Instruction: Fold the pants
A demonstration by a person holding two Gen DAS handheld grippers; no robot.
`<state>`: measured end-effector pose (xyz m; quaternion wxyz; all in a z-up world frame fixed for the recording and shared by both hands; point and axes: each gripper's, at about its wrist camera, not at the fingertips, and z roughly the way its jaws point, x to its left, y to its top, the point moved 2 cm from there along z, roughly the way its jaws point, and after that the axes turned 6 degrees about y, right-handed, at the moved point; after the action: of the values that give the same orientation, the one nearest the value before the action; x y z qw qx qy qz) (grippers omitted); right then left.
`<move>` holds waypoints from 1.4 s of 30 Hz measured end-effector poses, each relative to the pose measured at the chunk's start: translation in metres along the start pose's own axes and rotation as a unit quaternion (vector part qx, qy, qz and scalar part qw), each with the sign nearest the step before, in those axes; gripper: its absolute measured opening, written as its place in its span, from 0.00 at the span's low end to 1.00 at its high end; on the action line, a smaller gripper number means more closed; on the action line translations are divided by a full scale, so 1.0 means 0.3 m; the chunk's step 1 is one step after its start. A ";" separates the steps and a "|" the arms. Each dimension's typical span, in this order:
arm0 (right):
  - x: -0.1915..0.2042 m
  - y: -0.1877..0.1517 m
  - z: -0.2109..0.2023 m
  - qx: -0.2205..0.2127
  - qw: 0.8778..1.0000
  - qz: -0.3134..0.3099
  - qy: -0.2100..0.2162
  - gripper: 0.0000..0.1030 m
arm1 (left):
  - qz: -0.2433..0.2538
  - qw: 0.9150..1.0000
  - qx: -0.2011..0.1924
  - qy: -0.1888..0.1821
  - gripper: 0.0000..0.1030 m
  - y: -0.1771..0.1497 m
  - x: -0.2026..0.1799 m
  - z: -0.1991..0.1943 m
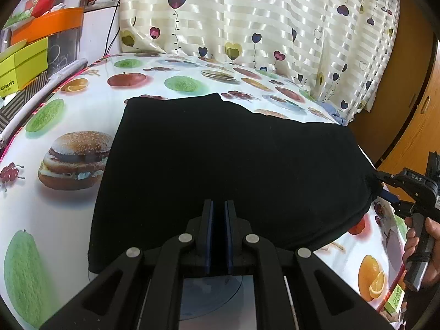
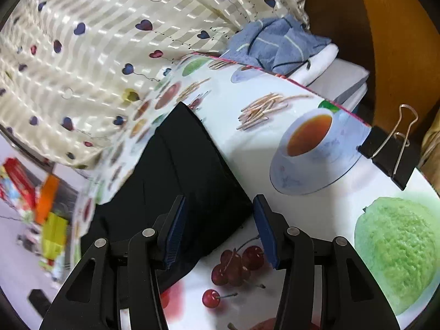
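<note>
Presently, the black pants (image 1: 220, 165) are seen lying folded into a broad dark slab on the fruit-printed surface (image 1: 68, 104), near its right-hand side, with the curtain (image 1: 247, 22) hanging behind.

The left gripper (image 1: 219, 236) is held at the near edge of the cloth with its fingers (image 1: 209, 233) drawn narrow; a dark strip shows between the blue pads, but whether fabric is pinched there cannot be told. The right gripper (image 2: 220, 233) is held with its fingers (image 2: 176, 233) wide apart, nothing gripped, straddling a corner of the pants (image 2: 176, 181).

Several risks are judged likely:
- If the right fingers were closed on only the top layer, the folded stack could be peeled open when lifted.
- If the cloth were pulled by one gripper alone, it could be dragged across the slick surface and the fold skewed.
- Since the pants lie close to the right edge, a loose layer could be let slide off.
- The binder clip (image 2: 390, 154) at the edge could be struck by a wide sweep of the right gripper.

Counted: one pair of pants, two grippers, one binder clip, one blue towel (image 2: 277, 46) beyond the far edge of the surface, and one curtain.
</note>
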<state>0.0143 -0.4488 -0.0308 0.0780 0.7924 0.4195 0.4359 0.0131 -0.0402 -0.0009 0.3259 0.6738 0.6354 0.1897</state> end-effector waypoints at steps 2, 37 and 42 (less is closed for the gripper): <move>0.019 -0.006 0.008 -0.003 1.000 -0.016 -0.023 0.49 | -0.002 1.000 0.000 -0.001 0.09 -0.001 0.001 -0.002; 0.574 0.009 -0.051 0.026 0.952 -0.163 0.258 0.17 | -0.014 1.000 0.002 0.012 0.09 0.007 0.013 -0.020; 0.735 -0.082 0.000 0.067 0.930 -0.210 0.293 0.17 | -0.042 0.999 -0.003 0.025 0.09 0.013 0.076 -0.036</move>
<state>0.0586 -0.2715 0.0951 -0.0117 0.5262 0.6088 0.5936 0.0115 -0.0157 0.0058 0.3196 0.6407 0.6704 0.1947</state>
